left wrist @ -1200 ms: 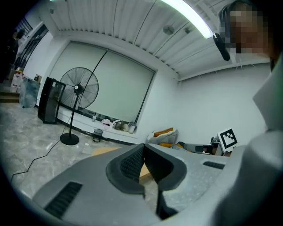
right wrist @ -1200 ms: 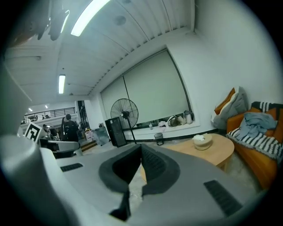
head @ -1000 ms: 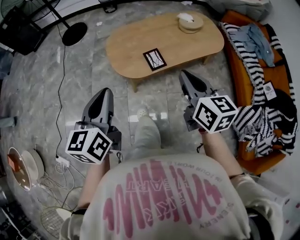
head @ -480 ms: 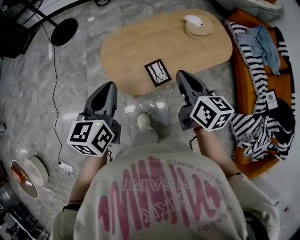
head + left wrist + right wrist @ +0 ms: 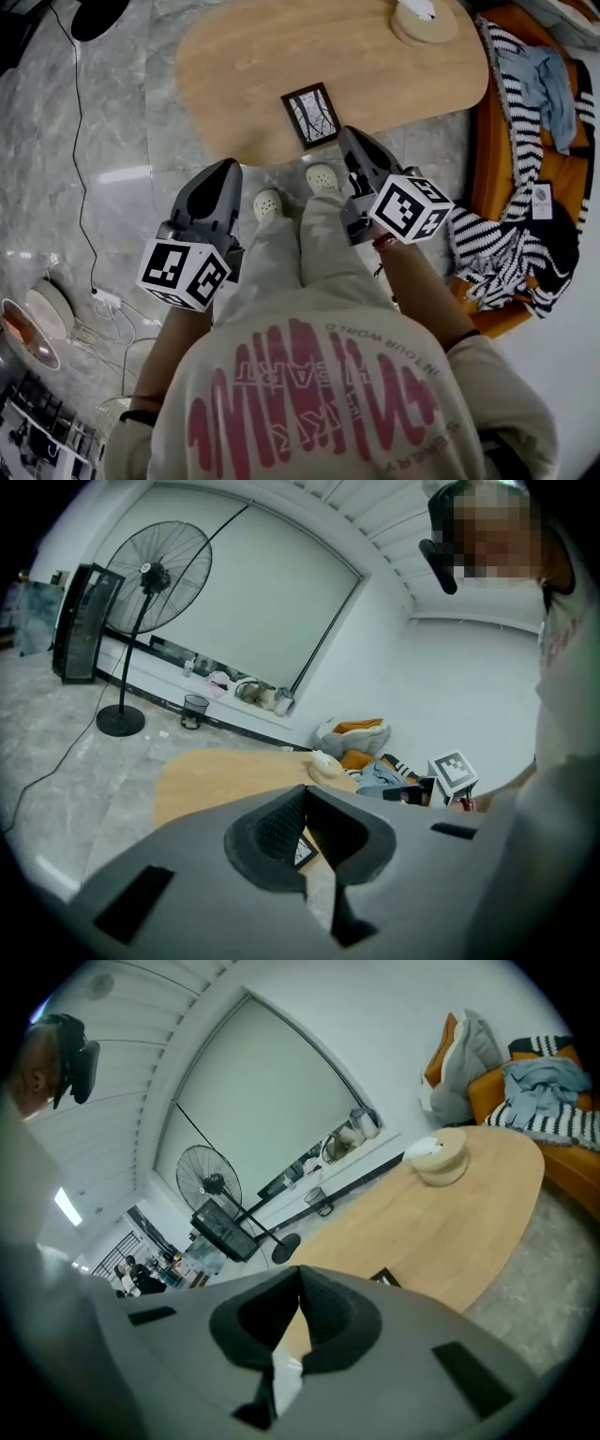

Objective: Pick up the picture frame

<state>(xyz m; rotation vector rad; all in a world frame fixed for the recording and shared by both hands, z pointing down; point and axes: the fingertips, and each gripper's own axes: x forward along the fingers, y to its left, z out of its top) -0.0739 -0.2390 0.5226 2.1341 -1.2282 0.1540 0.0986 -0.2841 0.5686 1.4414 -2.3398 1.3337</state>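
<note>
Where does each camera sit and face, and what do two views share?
Head view: on the head, facing down at table, picture frame, left gripper, right gripper, shirt.
Left gripper view: on it, facing across the table; shut jaws show.
Right gripper view: likewise, toward the fan; shut jaws show.
Shared by all: the table.

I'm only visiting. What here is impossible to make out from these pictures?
- Picture frame: in the head view, the drawing inside is too small to read. In the left gripper view, the left gripper hides all but a corner.
- Round object at the far end of the table: in the head view, cut off by the top edge.
- Small items along the far wall: in the left gripper view, too small to identify.
</note>
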